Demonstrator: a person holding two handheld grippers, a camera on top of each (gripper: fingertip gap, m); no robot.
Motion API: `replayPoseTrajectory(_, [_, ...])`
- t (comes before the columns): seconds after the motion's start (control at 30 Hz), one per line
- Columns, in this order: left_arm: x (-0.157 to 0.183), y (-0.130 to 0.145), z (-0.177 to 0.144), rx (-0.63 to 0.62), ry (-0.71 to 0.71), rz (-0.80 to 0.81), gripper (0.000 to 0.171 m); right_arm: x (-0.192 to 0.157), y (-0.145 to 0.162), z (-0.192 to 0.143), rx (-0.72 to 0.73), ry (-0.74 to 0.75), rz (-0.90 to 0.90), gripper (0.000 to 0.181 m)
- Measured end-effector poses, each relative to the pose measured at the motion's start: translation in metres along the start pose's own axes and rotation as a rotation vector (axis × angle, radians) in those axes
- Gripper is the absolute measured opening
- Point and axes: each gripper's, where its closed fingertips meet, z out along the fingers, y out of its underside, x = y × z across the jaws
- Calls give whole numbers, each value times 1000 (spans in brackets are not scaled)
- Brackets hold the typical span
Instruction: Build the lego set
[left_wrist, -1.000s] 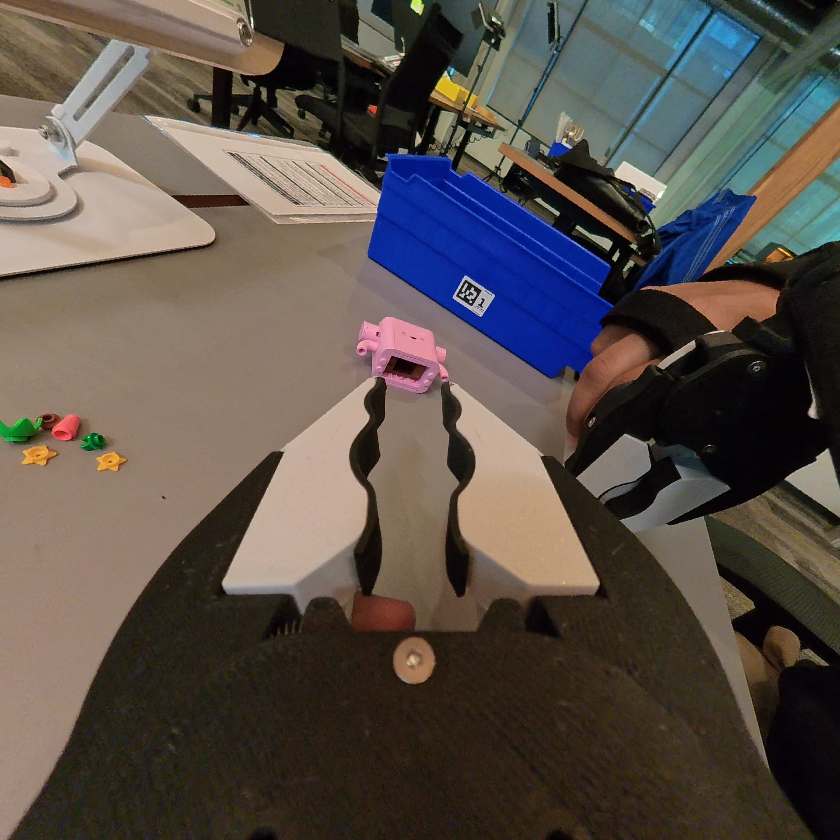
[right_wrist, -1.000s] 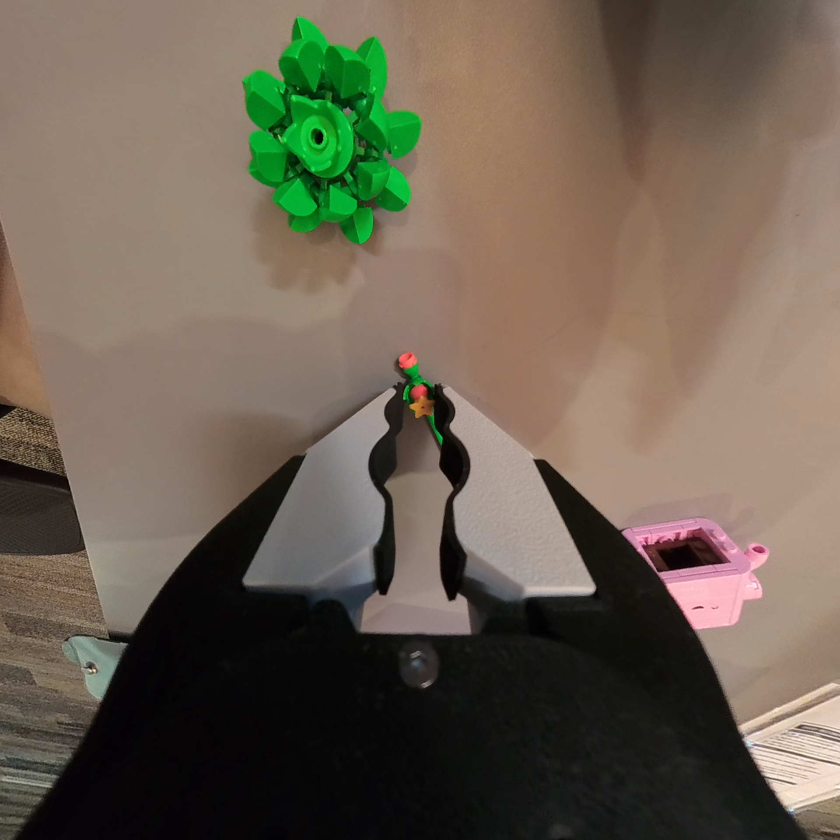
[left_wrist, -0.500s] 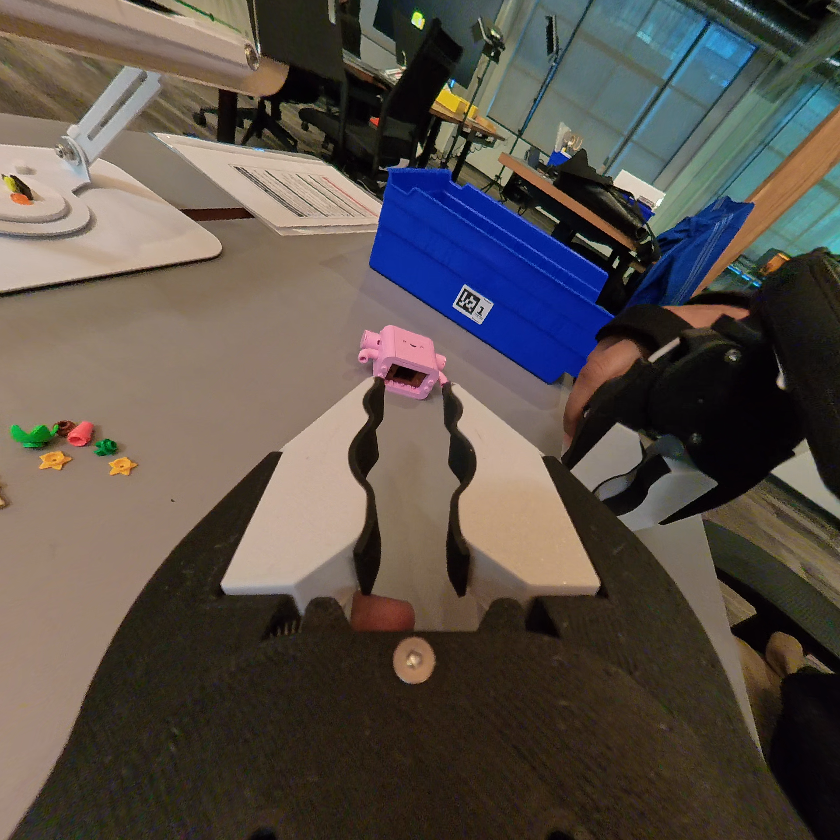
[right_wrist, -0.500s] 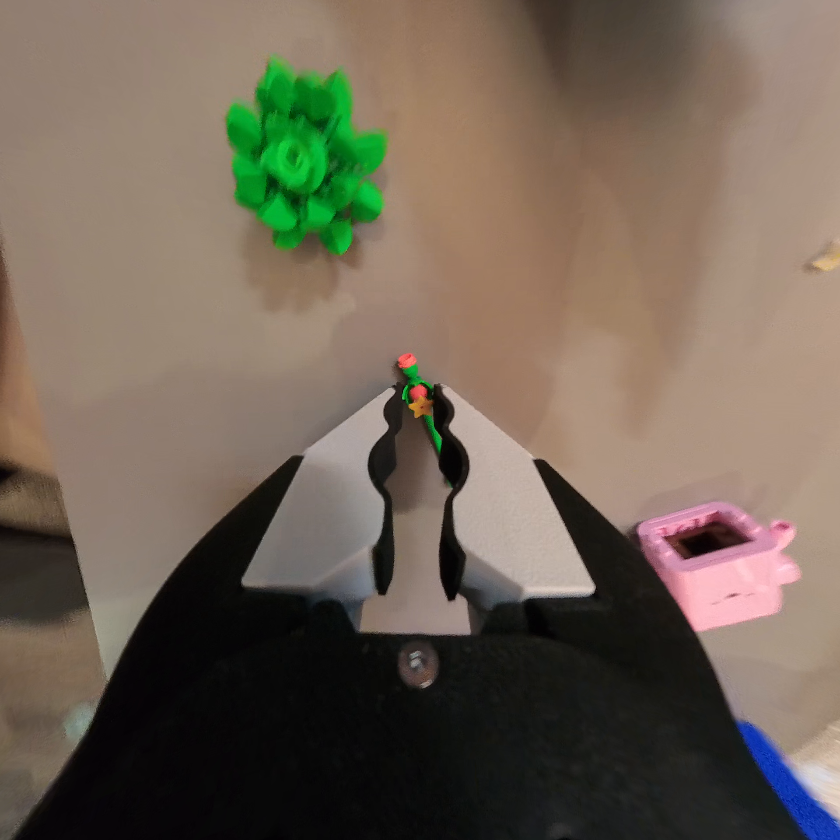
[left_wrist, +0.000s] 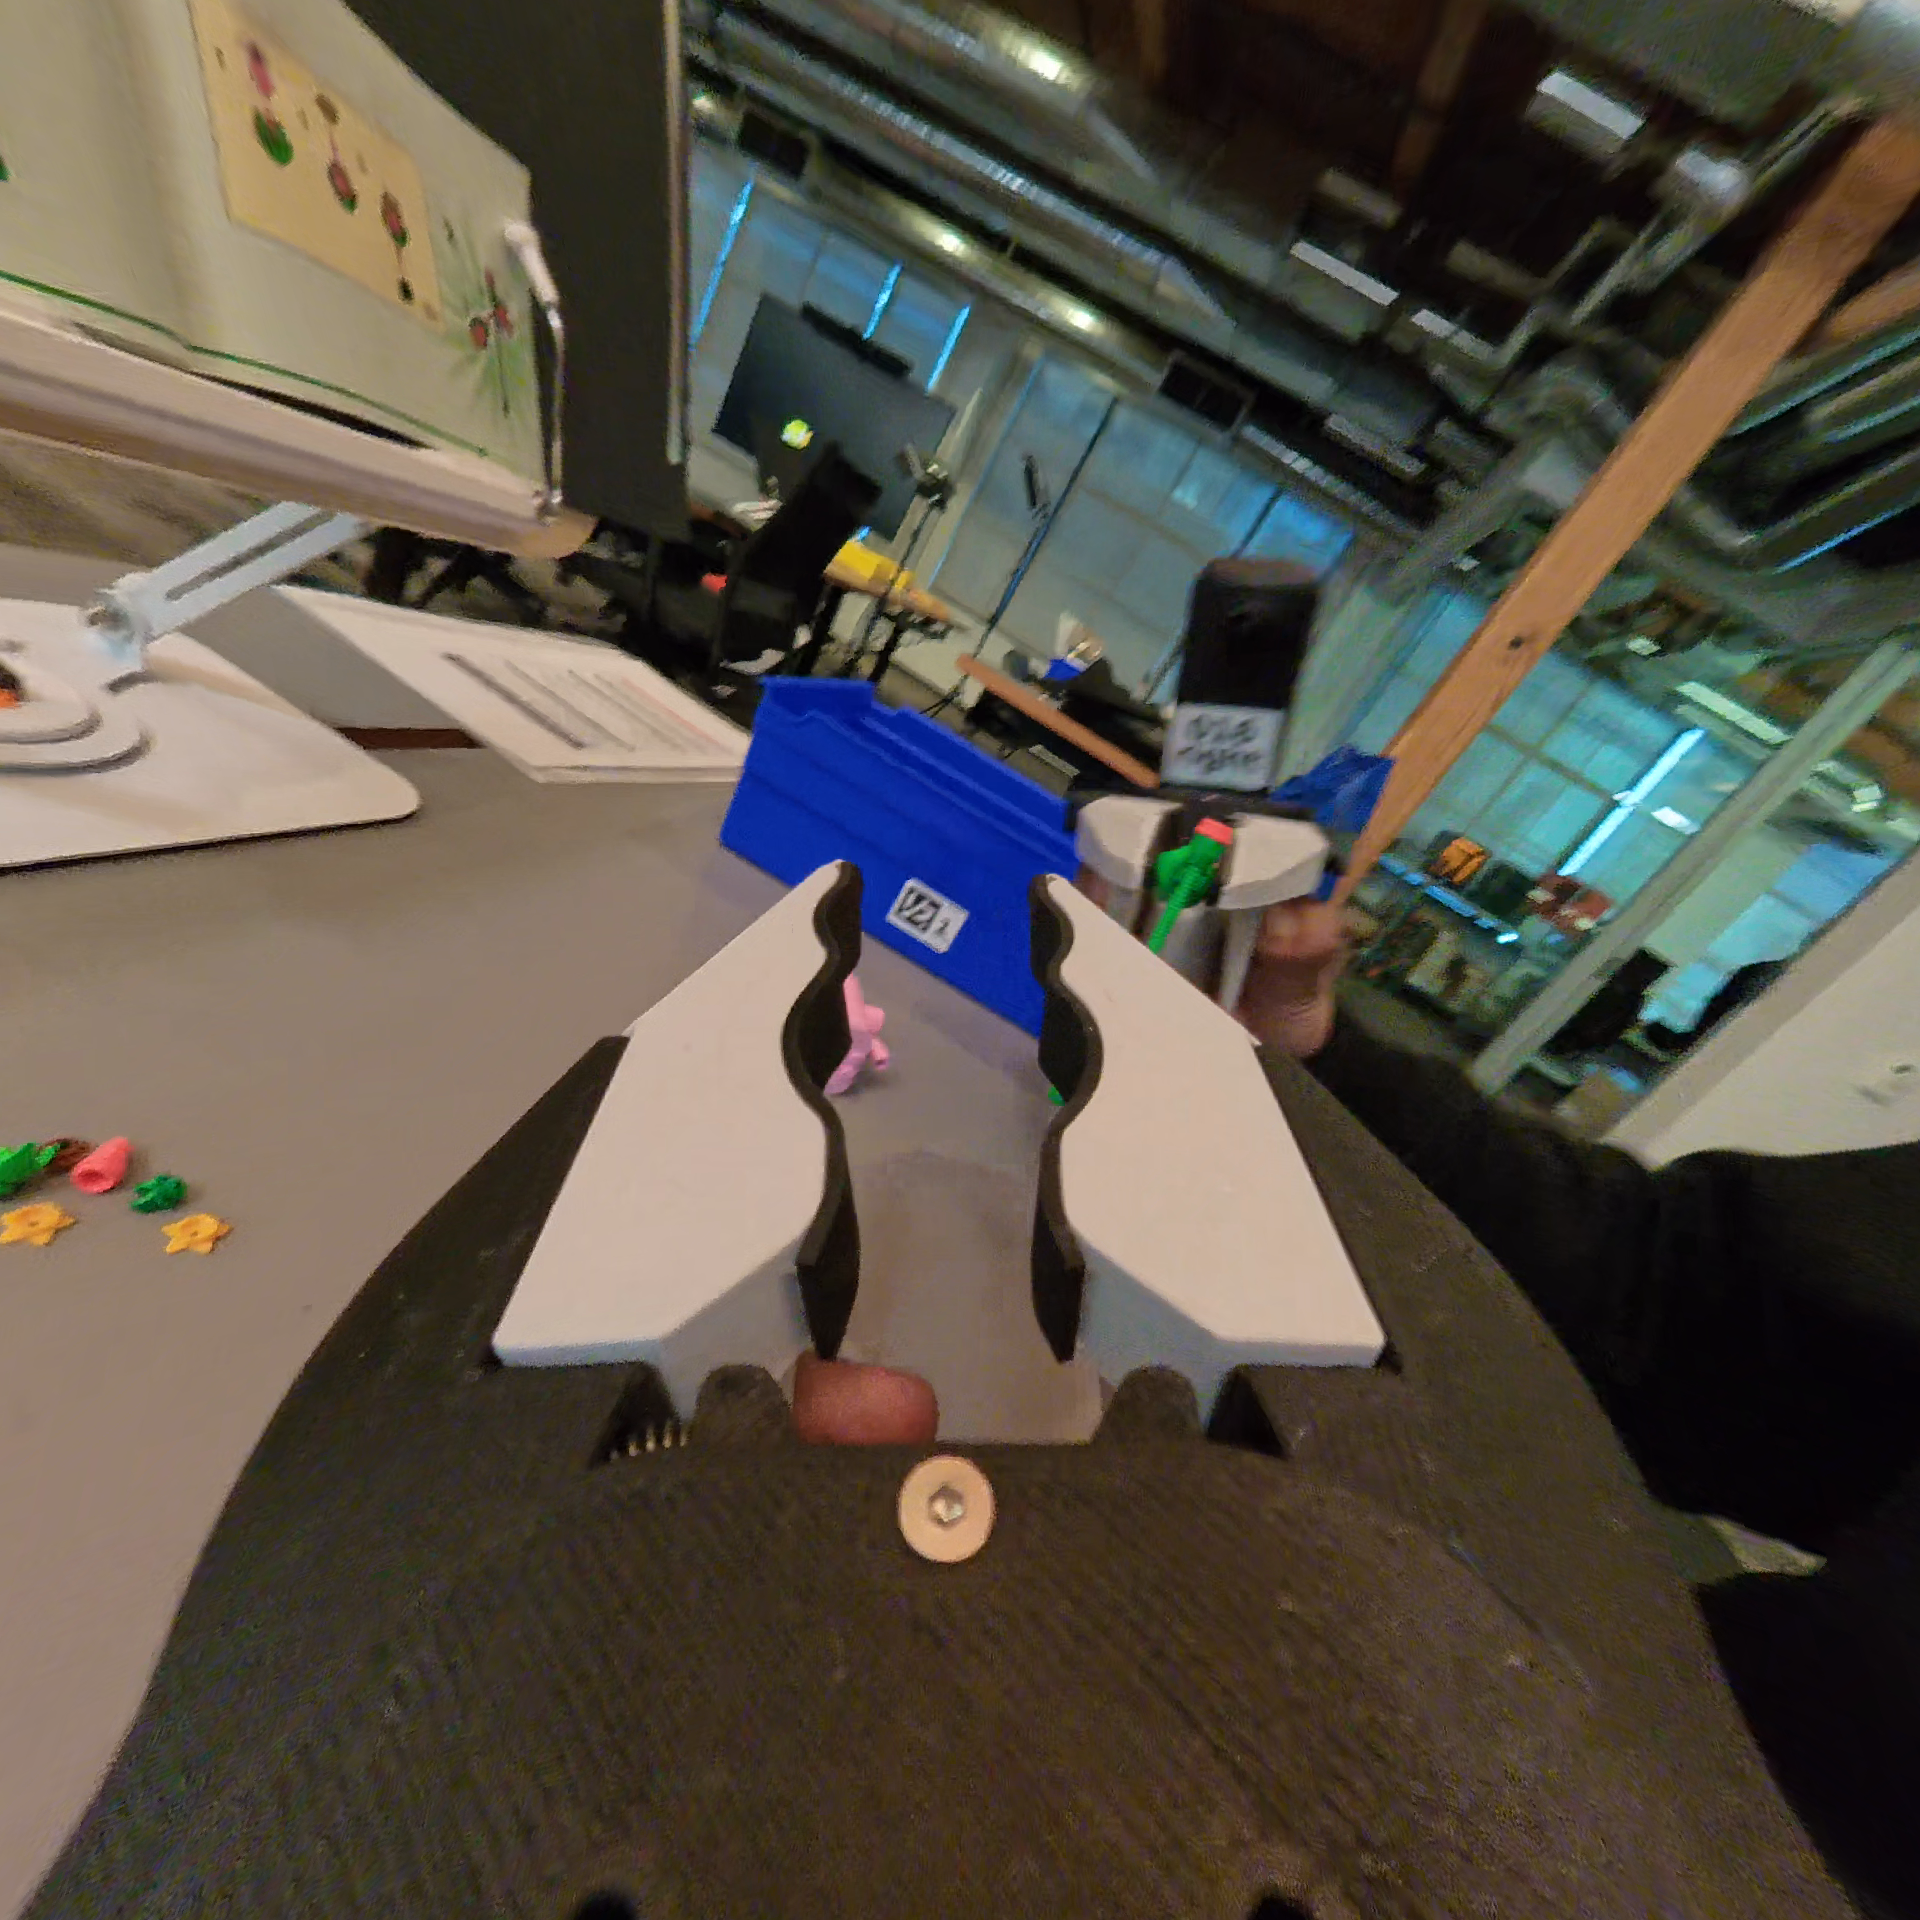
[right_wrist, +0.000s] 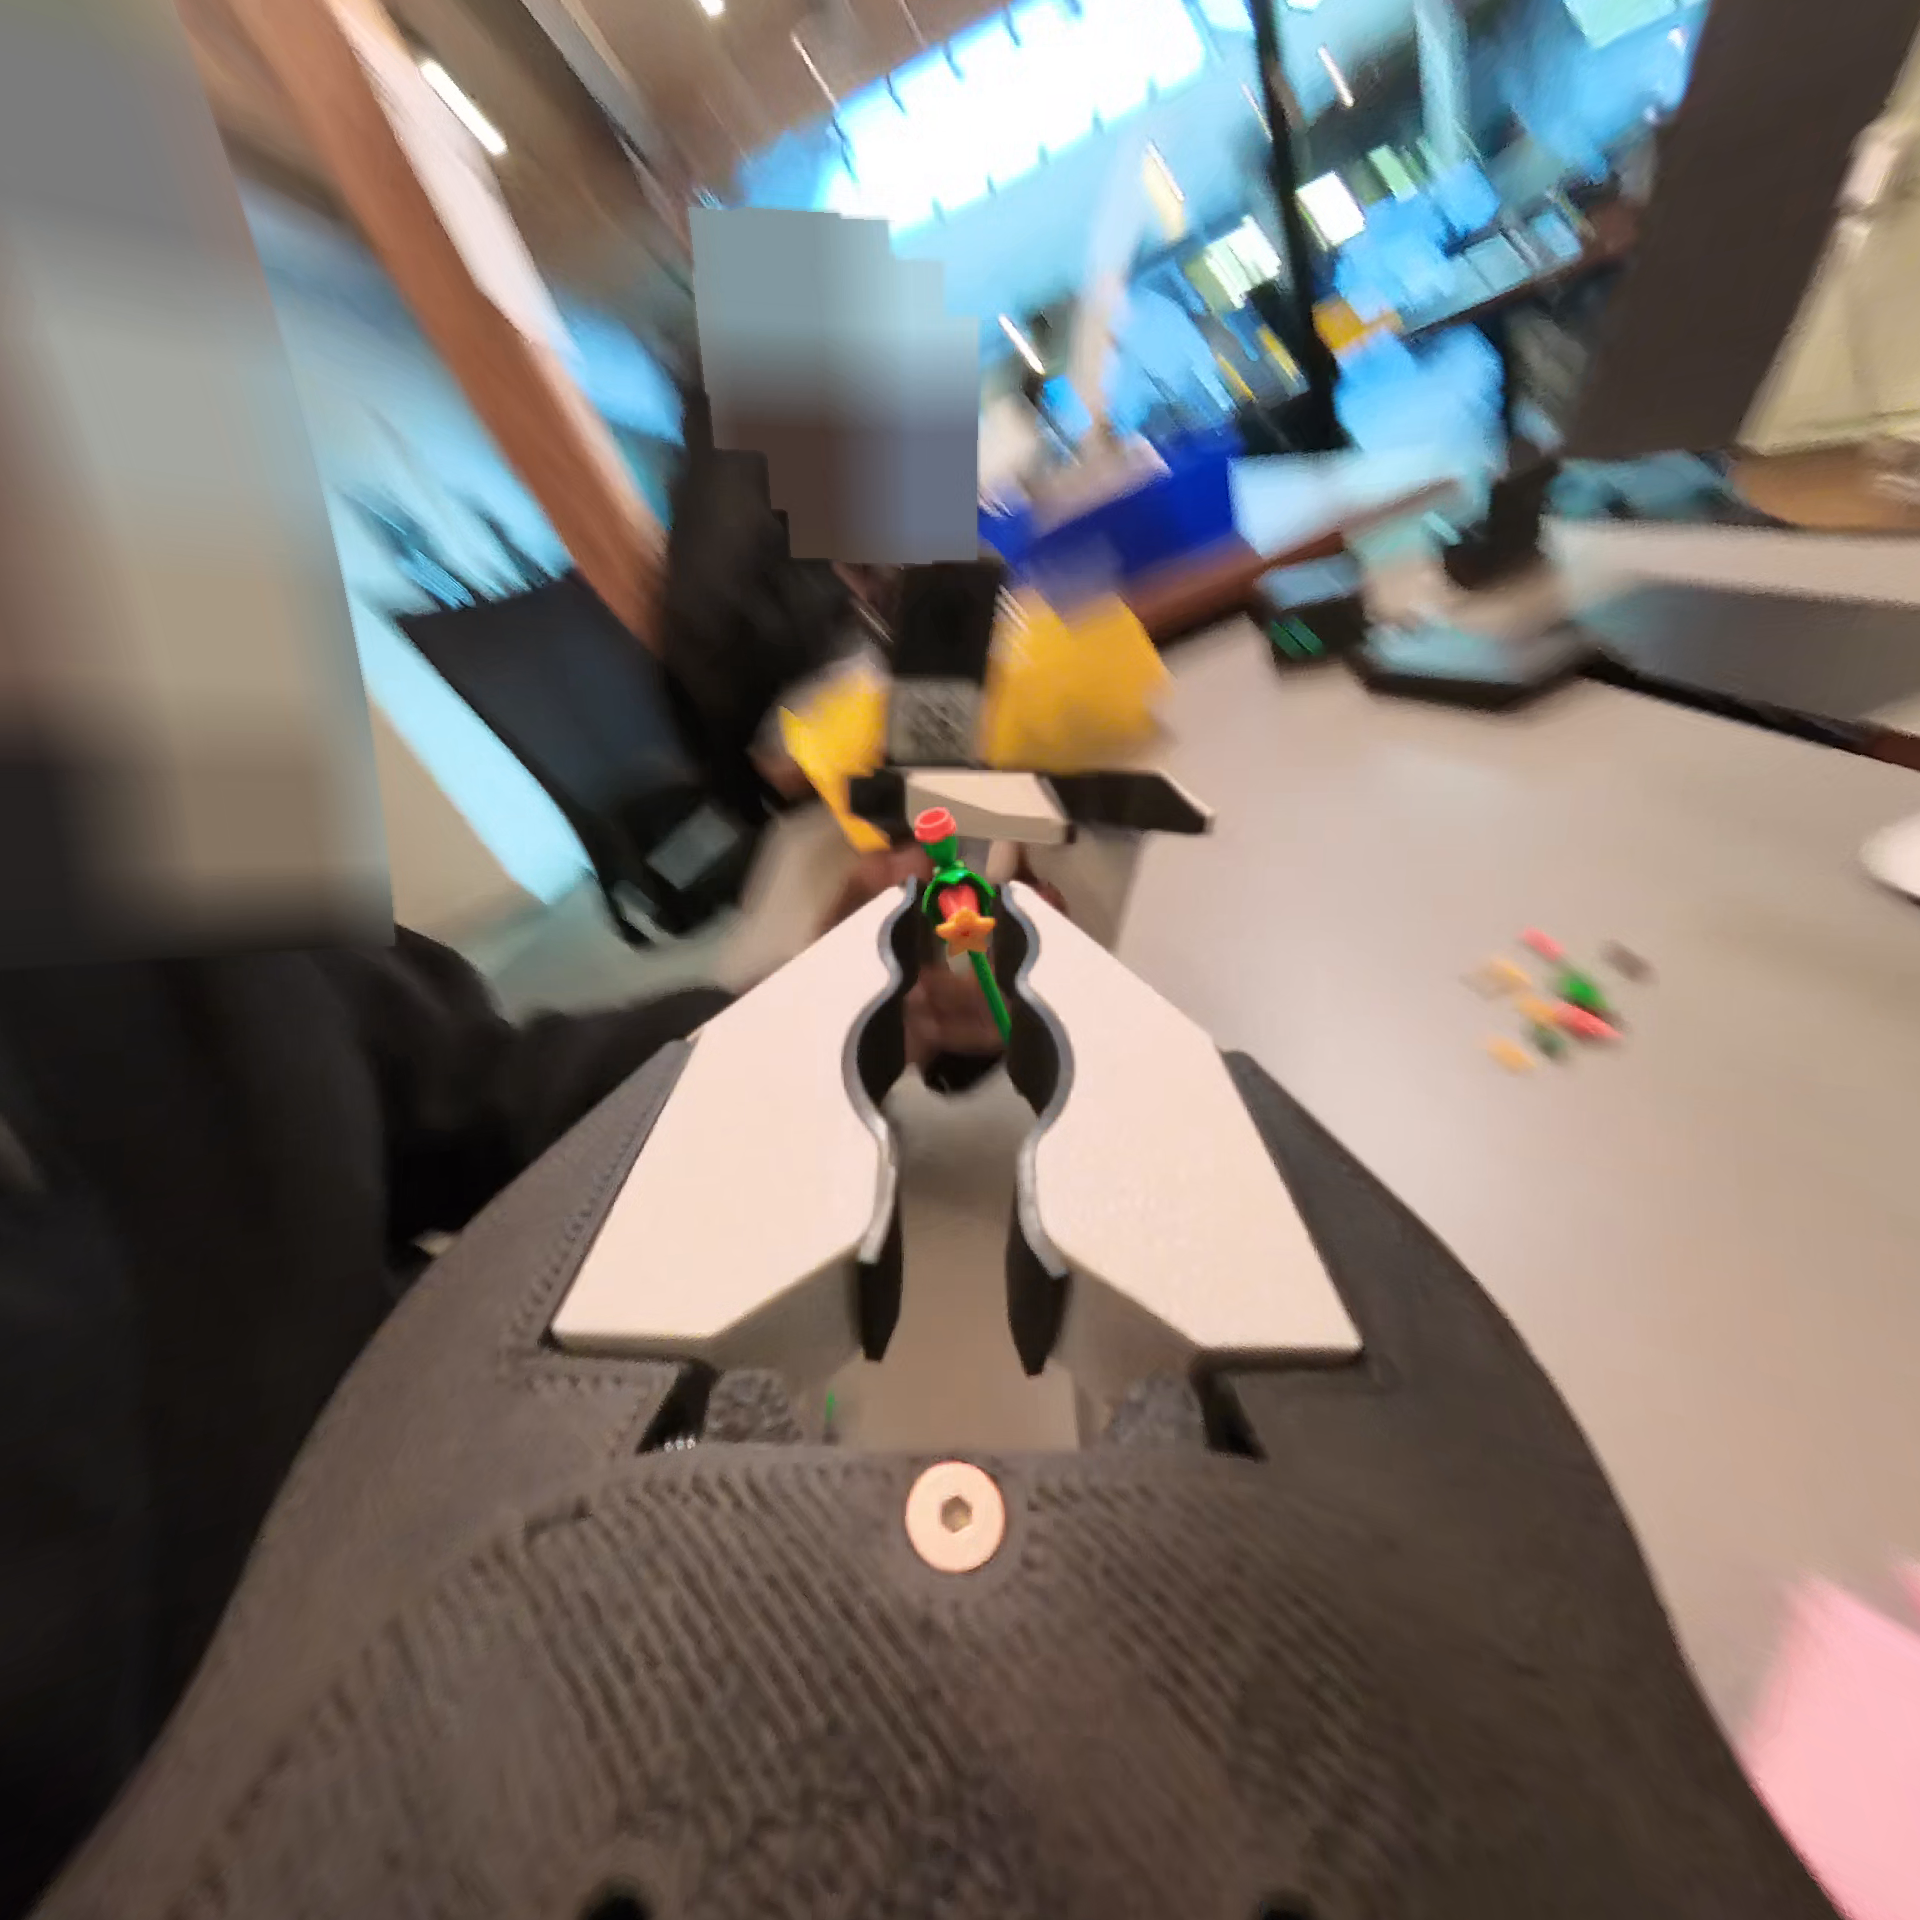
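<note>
My right gripper (right_wrist: 961, 899) is shut on a thin green flower stem (right_wrist: 992, 992) with a red bud (right_wrist: 935, 826) and an orange star flower (right_wrist: 966, 928), held up in the air. It also shows in the left wrist view (left_wrist: 1205, 868), facing my left gripper with the stem (left_wrist: 1174, 904) in it. My left gripper (left_wrist: 945, 894) is open and empty, raised above the grey table (left_wrist: 416, 987). A pink piece (left_wrist: 857, 1029) shows between its fingers, mostly hidden by the left finger. The left gripper shows blurred in the right wrist view (right_wrist: 997, 810).
A blue bin (left_wrist: 894, 810) stands behind the pink piece. Several small loose pieces (left_wrist: 104, 1184) lie at the left of the table, also in the right wrist view (right_wrist: 1548, 1003). A white stand base (left_wrist: 208, 779) and instruction sheet (left_wrist: 312, 177) are at far left. A pink blur (right_wrist: 1849, 1745) sits lower right. The left tips stand about 15 centimetres off the pink blur (right_wrist: 1849, 1745).
The right gripper has swung up from over the table and now faces the left gripper, stem still held. The left gripper has tilted up. The green leaf cluster has left view.
</note>
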Motion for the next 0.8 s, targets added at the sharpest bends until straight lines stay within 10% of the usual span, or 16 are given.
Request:
replayPoseTrajectory(0.33, [44, 5, 7, -14, 169, 139, 25, 17, -12, -22, 329, 26, 79, 11])
replayPoseTrajectory(0.8, [9, 34, 26, -191, -341, 693, 28, 43, 8, -8, 304, 237, 128, 11])
